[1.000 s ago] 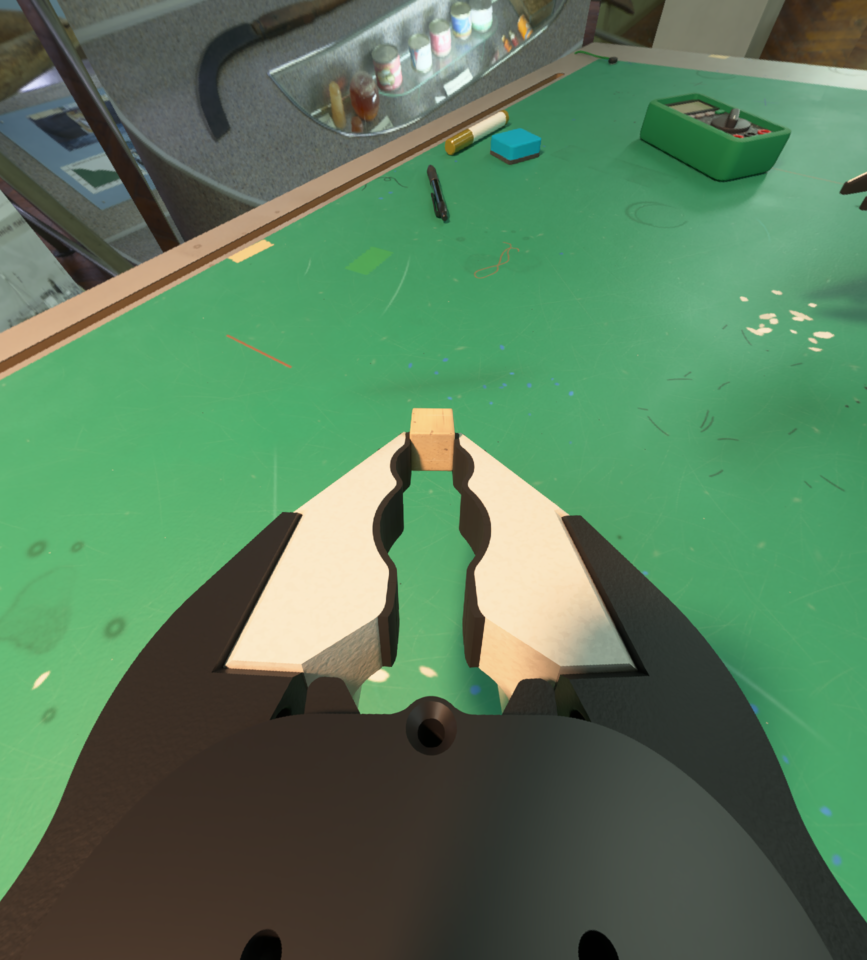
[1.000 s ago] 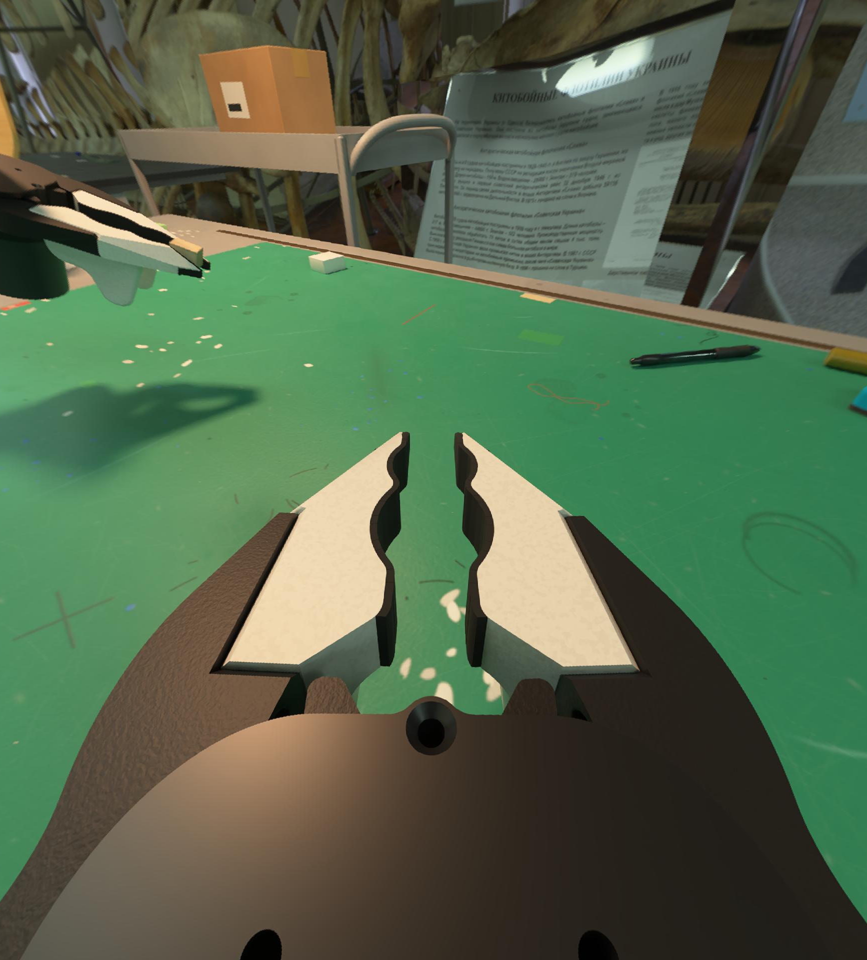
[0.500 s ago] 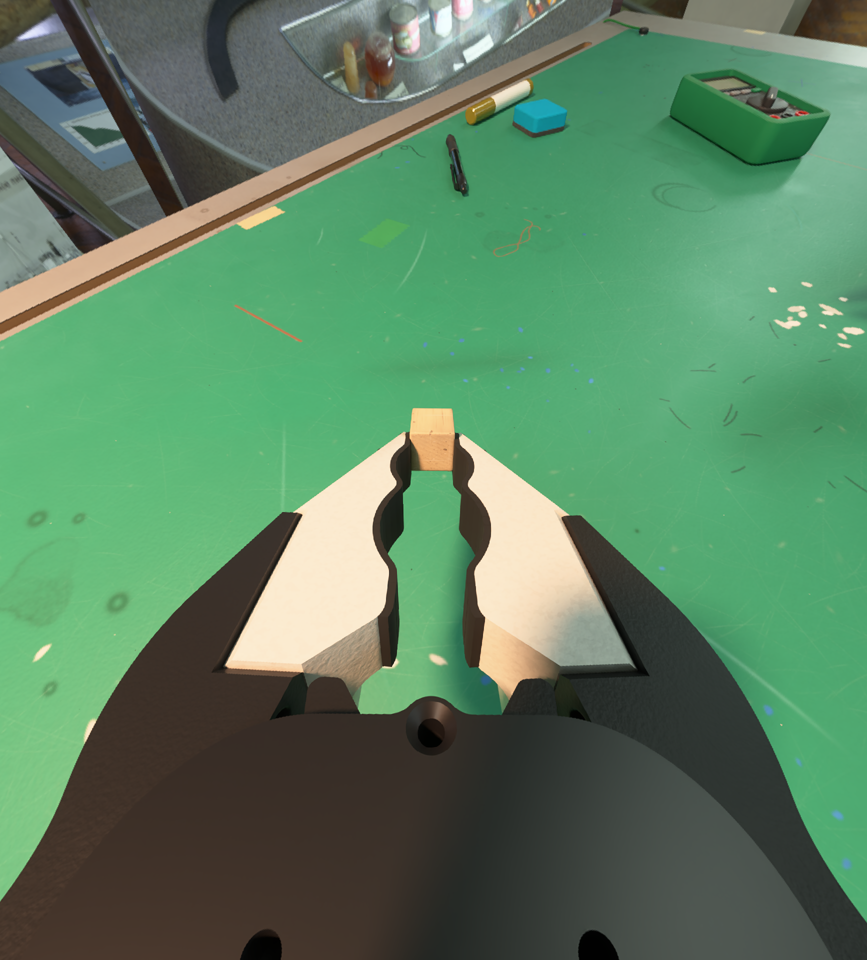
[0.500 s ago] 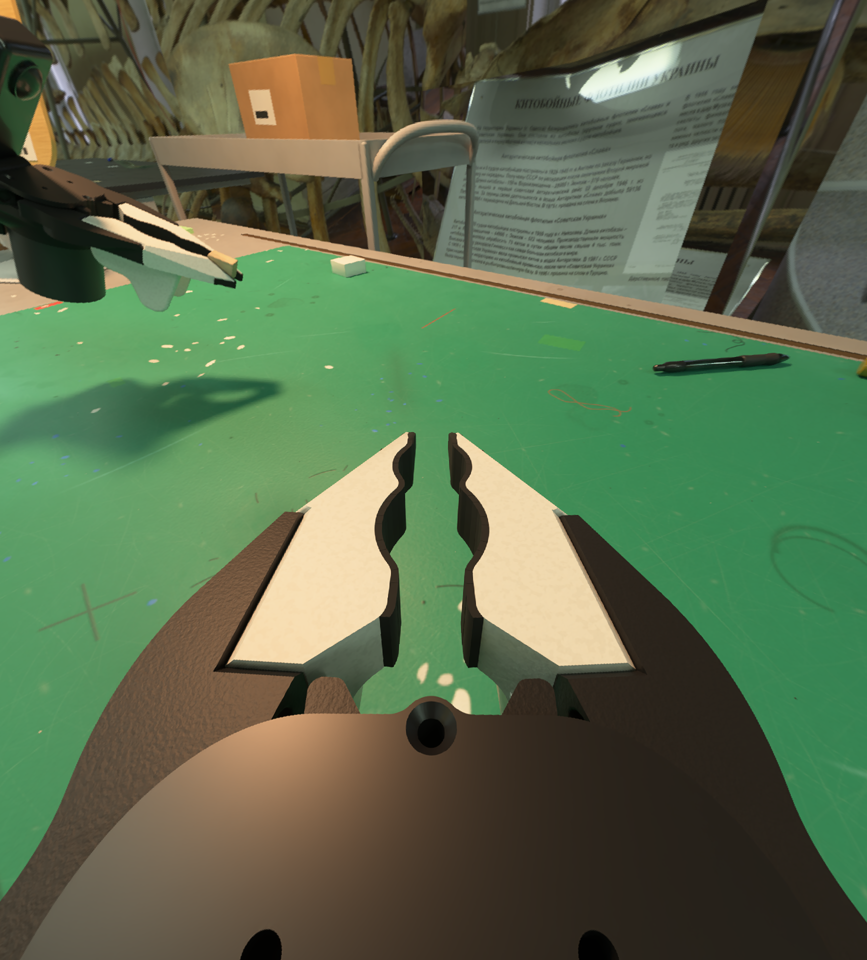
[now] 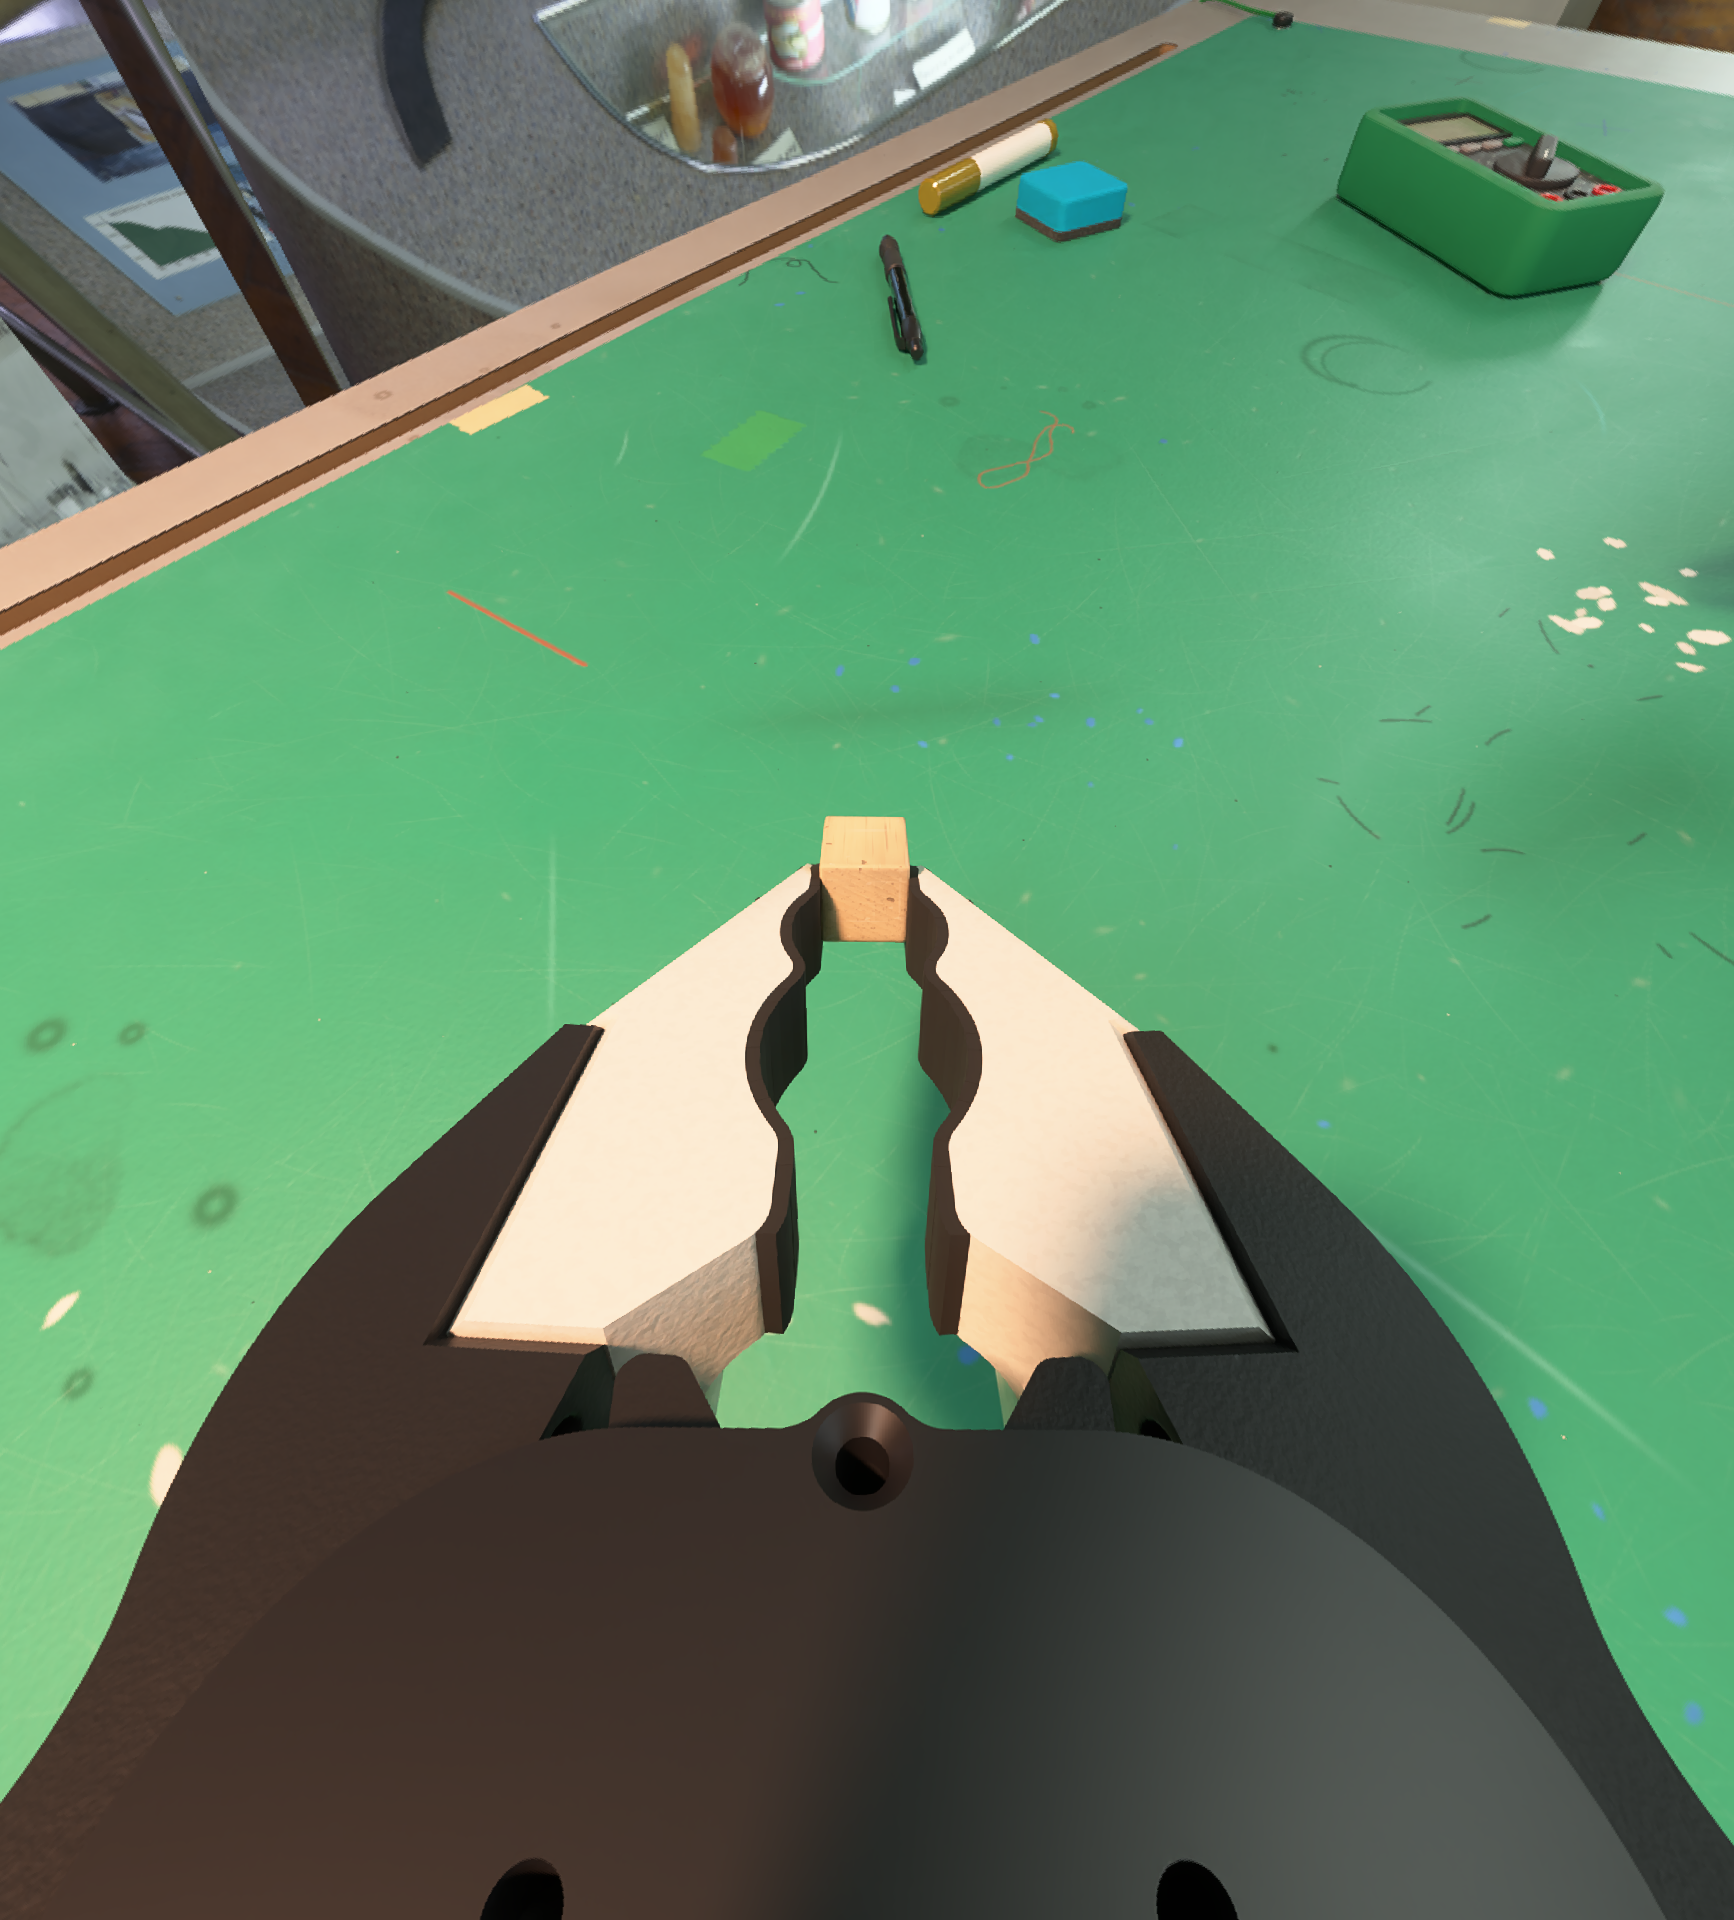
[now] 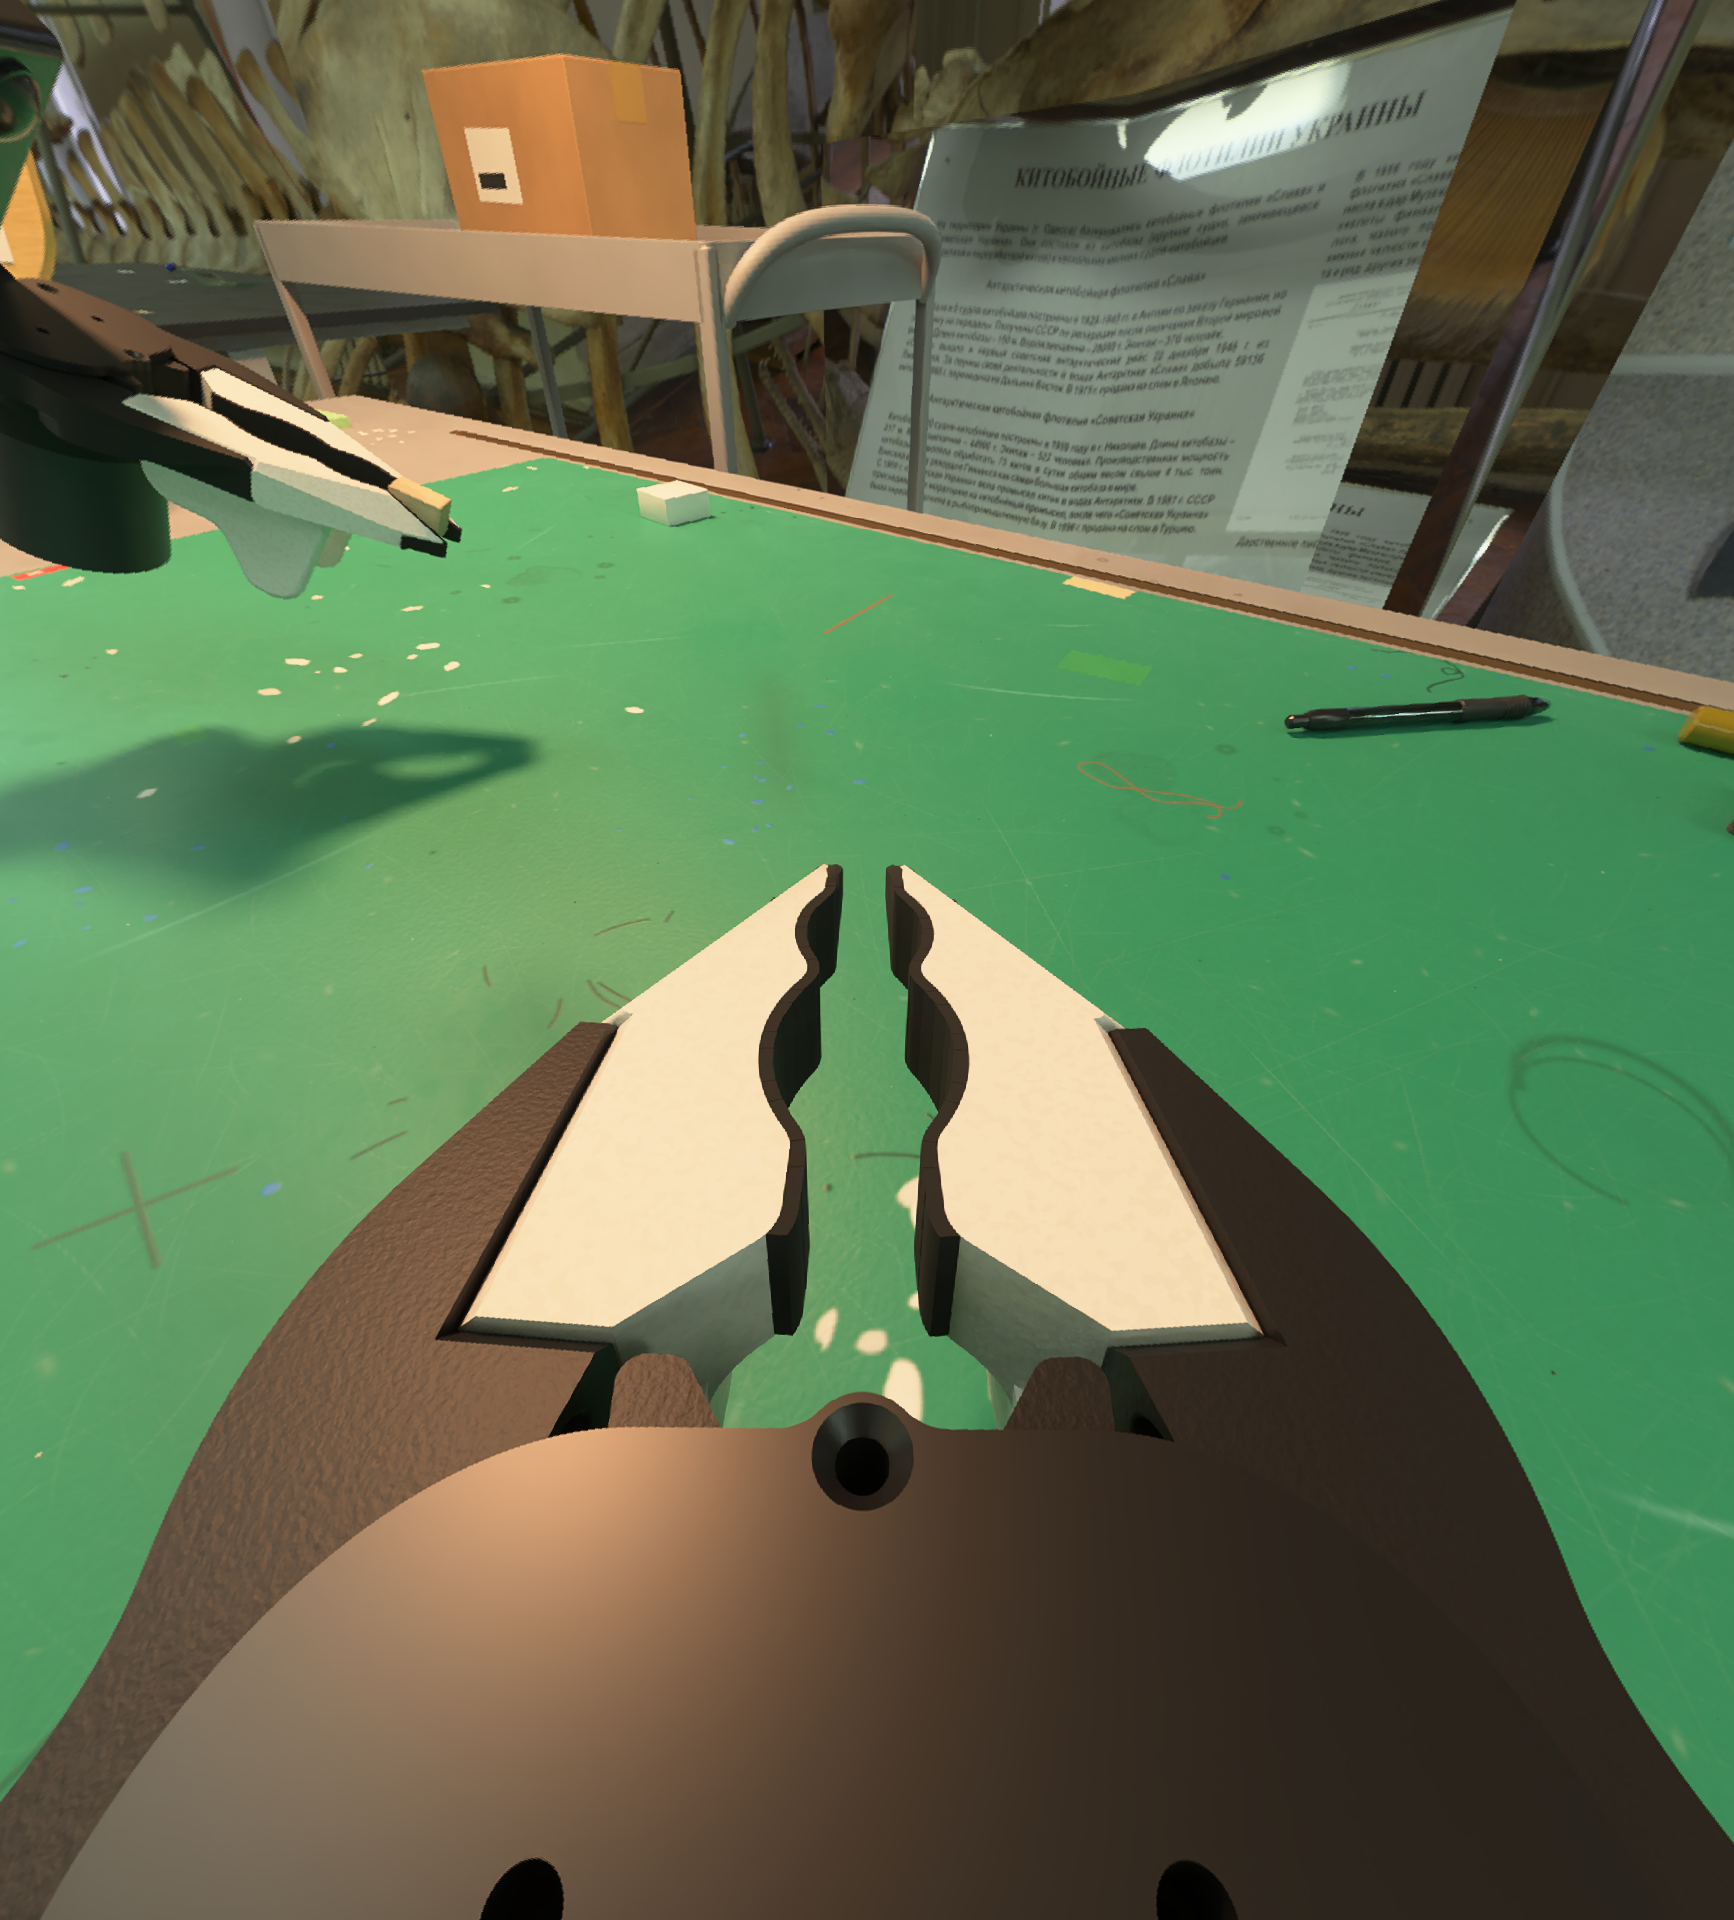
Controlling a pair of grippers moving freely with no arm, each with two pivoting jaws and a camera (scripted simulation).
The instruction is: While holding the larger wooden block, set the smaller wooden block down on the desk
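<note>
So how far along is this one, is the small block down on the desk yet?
Done: unconfirmed. The right tool is empty, with its jaws a narrow gap apart above the green desk. That would fit a release, but no smaller block shows in either view. In hand: the left tool is shut on a wooden block, held clear of the desk. Left: only confirming the placement.

A big white poster (image 6: 1143,343) behind the desk had printed writing, and a brown box (image 6: 572,145) had a label.
</note>
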